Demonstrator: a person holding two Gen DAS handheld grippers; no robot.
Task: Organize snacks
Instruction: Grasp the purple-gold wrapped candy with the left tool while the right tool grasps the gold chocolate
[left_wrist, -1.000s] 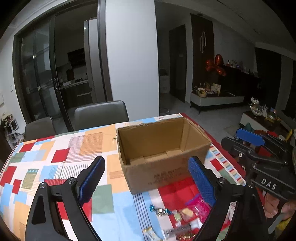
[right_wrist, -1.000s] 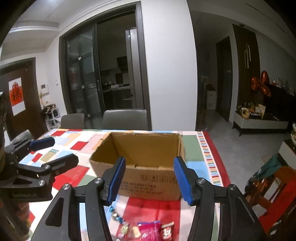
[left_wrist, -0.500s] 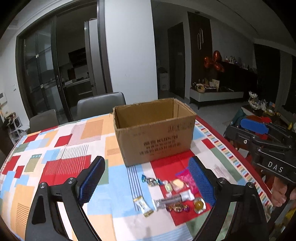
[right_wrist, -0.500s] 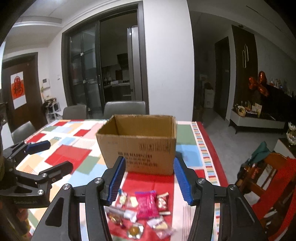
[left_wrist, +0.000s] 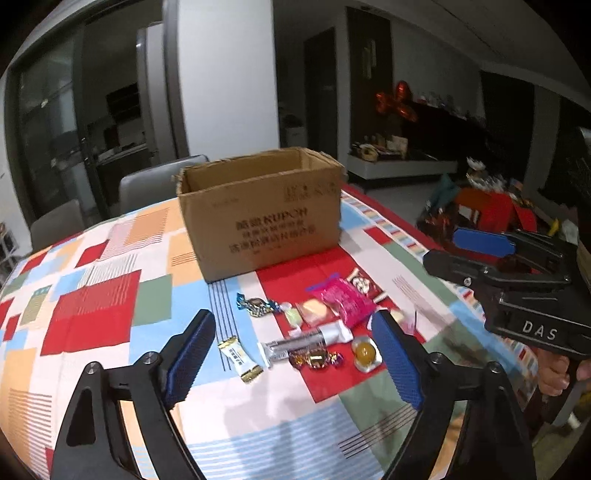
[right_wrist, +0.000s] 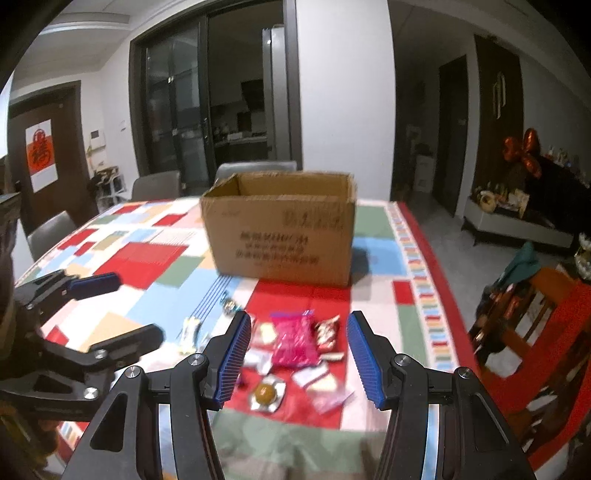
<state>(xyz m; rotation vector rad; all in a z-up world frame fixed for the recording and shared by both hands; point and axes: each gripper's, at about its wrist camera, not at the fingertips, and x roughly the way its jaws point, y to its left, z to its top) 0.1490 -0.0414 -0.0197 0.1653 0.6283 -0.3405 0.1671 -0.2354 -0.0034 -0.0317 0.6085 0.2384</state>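
Both grippers (left_wrist: 291, 354) (right_wrist: 298, 354), spread wide, have drawn back, revealing more snacks (left_wrist: 343, 304).

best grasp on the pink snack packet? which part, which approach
Take the pink packet across its narrow width, near the middle, coming straight down from above. It lies flat on the tablecloth with small sweets packed along both long sides, so a sideways approach would probably plough into them. The right gripper is open and roughly lined up over it; the cardboard box stands just behind.
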